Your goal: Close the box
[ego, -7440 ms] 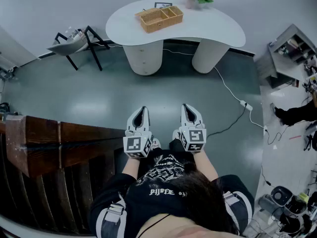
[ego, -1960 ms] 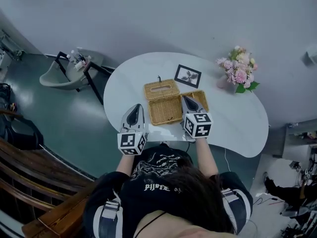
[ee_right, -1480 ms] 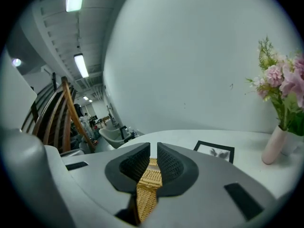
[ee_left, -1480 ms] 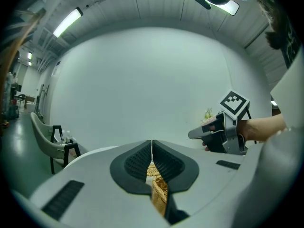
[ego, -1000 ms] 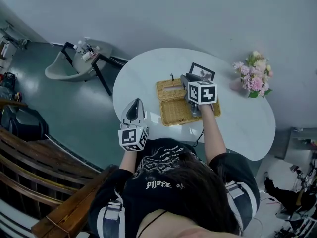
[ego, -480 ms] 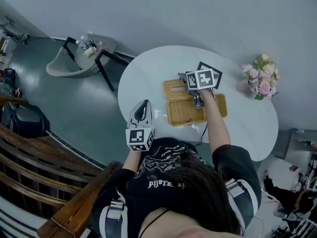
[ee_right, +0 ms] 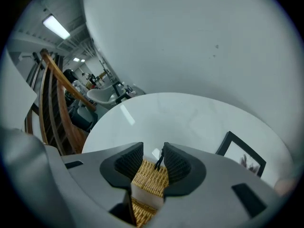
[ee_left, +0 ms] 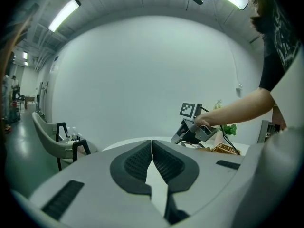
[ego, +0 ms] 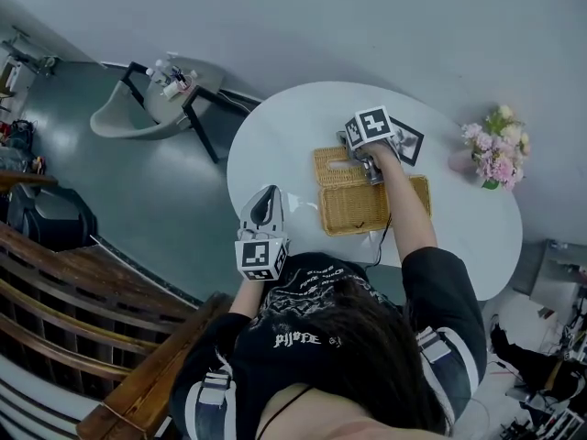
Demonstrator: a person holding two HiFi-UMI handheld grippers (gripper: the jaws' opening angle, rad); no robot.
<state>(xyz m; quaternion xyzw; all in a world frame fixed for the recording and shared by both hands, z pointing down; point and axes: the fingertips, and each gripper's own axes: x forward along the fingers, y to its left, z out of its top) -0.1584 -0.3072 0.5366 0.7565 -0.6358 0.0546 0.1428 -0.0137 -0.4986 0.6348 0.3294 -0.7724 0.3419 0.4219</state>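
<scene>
Reaching across the white table (ego: pixel 284 136), I bring the right gripper (ee_right: pixel 153 151) over the far edge of the wicker lid (ego: pixel 334 166), jaws opening, with a strip of weave and a black loop (ee_right: pixel 159 161) showing between them and no pad clearly pressing. The lid lies flat on the far side of the wicker box (ego: pixel 362 211), its long axis running left to right, so closing means swinging it back toward me. The left gripper (ee_left: pixel 152 148) hangs clenched and empty at the table's near-left edge, well apart from the box; the right is plainly nearer. My forearm hides the hinge line and part of the box, beside a picture frame (ego: pixel 408 142).
</scene>
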